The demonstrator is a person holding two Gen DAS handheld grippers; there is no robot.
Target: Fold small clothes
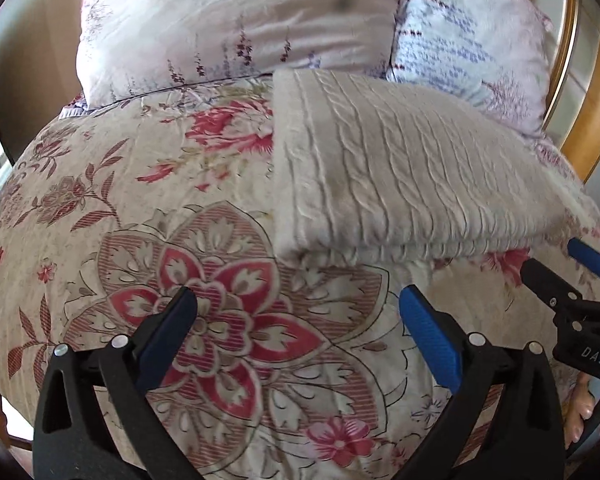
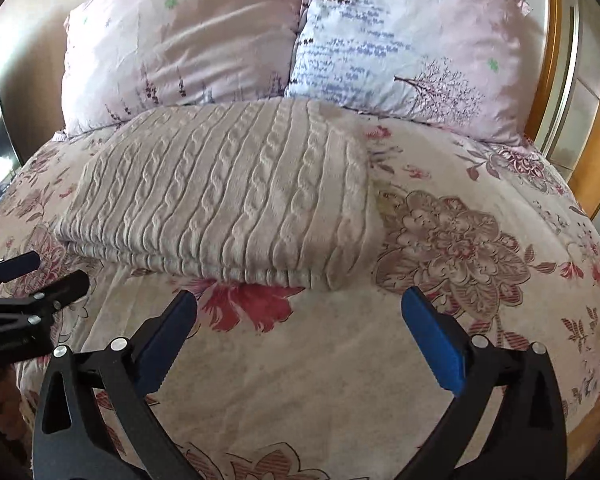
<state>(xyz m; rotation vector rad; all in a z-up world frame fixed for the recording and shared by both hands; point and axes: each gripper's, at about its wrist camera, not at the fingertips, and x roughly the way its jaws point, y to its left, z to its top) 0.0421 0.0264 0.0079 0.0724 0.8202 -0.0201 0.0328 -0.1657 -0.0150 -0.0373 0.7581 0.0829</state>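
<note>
A cream cable-knit sweater (image 1: 400,184) lies folded into a thick rectangle on the floral bedspread (image 1: 140,208); it also shows in the right wrist view (image 2: 228,196). My left gripper (image 1: 298,304) is open and empty, hovering just short of the sweater's near left corner. My right gripper (image 2: 300,304) is open and empty, just in front of the sweater's near edge. Each gripper shows in the other's view: the right one at the right edge (image 1: 556,264), the left one at the left edge (image 2: 48,272).
Two pale floral pillows (image 2: 188,48) (image 2: 412,52) lean against the headboard behind the sweater. A wooden bed frame (image 2: 588,152) curves along the right. The bedspread (image 2: 480,240) stretches to the right of the sweater.
</note>
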